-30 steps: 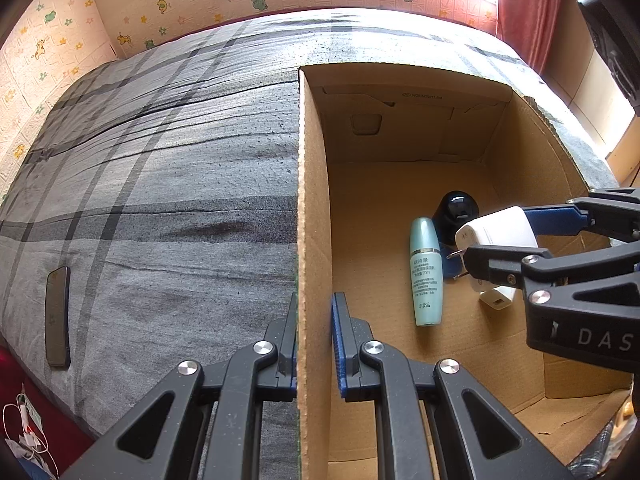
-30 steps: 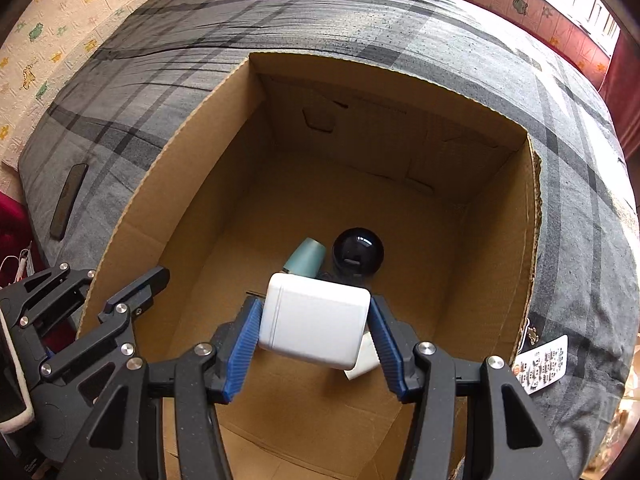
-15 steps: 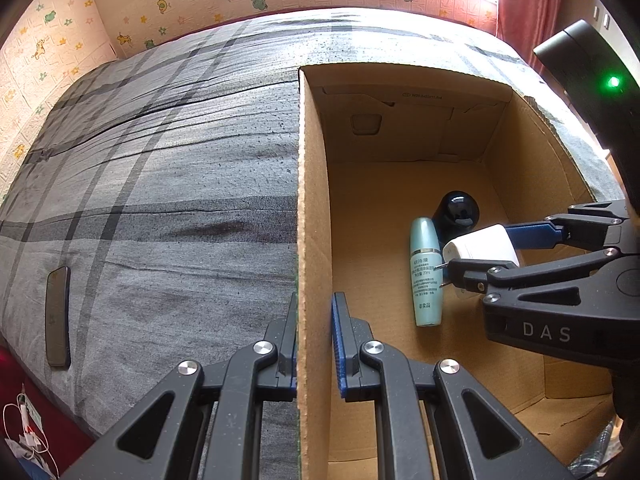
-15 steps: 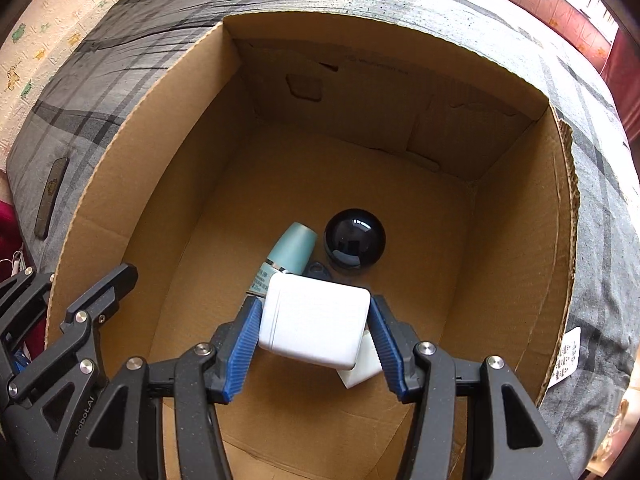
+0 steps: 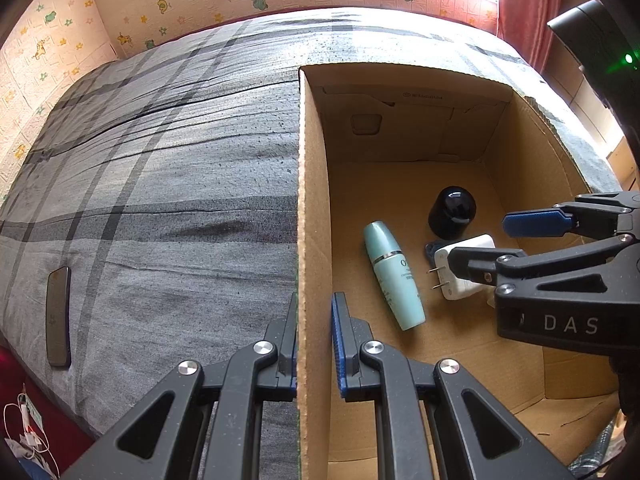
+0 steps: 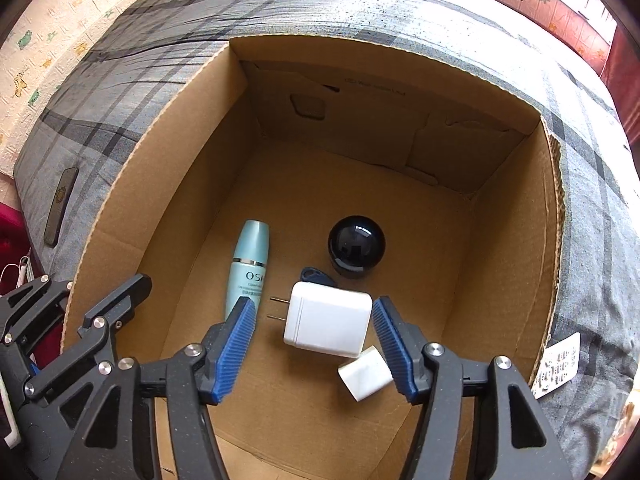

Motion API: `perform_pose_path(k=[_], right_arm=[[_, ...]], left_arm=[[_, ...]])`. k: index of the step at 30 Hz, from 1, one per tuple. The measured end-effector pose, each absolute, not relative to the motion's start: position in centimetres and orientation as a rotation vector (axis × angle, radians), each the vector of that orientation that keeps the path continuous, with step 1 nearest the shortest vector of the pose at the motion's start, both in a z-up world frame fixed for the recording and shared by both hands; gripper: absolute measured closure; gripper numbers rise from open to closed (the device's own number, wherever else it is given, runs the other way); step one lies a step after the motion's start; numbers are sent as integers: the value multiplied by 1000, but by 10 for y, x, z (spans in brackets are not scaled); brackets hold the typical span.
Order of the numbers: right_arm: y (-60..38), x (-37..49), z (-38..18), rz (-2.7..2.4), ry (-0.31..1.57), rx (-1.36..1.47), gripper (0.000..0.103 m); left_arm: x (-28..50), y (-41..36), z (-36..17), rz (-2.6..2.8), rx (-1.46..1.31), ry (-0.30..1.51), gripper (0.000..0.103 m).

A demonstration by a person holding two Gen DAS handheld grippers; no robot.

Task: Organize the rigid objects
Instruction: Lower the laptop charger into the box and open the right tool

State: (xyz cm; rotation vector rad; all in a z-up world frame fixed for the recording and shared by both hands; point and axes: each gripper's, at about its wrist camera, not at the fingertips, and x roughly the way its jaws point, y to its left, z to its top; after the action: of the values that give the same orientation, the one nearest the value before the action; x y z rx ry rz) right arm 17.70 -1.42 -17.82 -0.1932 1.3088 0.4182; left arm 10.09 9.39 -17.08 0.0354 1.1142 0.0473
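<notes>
While the left tongs (image 5: 314, 332) pinch the near left wall of the cardboard box (image 5: 308, 200), one finger outside and one inside it, the right tongs (image 6: 314, 338) hang inside the box with their blue-padded fingers (image 6: 236, 344) spread apart, gripping nothing. Between those fingers, with a gap on each side, lies the white charger (image 6: 326, 318) on the box floor, its two metal prongs pointing toward the left wall. From the left wrist view the same charger (image 5: 464, 268) is partly covered by the right tongs' nearer finger (image 5: 480, 264), so whether that finger touches it cannot be told there. A smaller white block (image 6: 366, 372) sits just beside the charger's near right corner, close to the right finger. To the charger's left a teal cosmetic bottle (image 6: 248, 268) lies on its side, cap end away from the camera, roughly parallel to the left wall. Beyond the charger stands a round black glossy object (image 6: 356, 246), and a small dark blue piece (image 6: 316, 276) peeks out between it and the charger. The box rests on a bed covered by a grey plaid sheet (image 5: 160, 184). Near the bed's left edge, well apart from the box, lies a dark flat phone-like slab (image 5: 58, 316). At the box's right outer side a white printed label (image 6: 558, 360) shows on the sheet.
</notes>
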Motion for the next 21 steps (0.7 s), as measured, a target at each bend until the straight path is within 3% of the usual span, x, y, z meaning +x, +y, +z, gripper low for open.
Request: perform_pose_path(k=[21], right_arm=[[-35,155,-118,404,1196,-182,27]], left_arm=[[101,94,-171,48,41,1114,89]])
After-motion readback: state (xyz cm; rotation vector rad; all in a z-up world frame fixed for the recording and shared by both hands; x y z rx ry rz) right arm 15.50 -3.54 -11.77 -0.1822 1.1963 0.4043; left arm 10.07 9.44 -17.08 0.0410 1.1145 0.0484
